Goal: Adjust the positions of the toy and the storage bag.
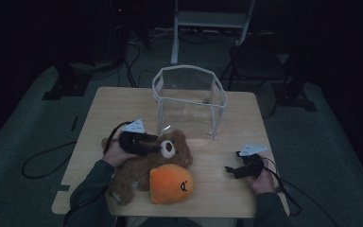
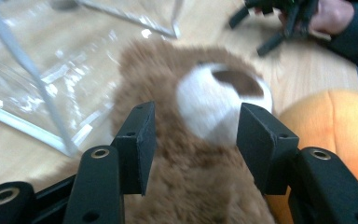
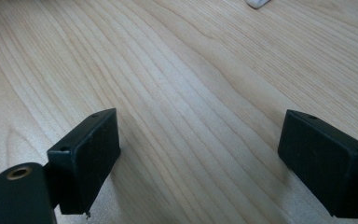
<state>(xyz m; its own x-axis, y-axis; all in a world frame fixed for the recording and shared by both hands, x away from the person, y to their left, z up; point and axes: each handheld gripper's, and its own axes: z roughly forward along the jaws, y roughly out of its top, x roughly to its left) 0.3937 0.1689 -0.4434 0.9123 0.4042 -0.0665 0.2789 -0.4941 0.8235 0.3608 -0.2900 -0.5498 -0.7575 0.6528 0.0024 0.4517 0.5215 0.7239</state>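
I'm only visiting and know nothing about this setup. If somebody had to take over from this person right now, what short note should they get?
Left gripper: jaws open on either side of the brown plush teddy bear, around its neck below the white muzzle, not yet closed.
Right gripper: open, holding nothing, over bare light wooden table.
The bear lies at the table's front left, with the round orange plush toy against it.
The clear plastic bag with white edging stands open behind them; no toy is inside.
Done: nothing packed.
Probably left: grip the bear, then likely move both toys into the bag.
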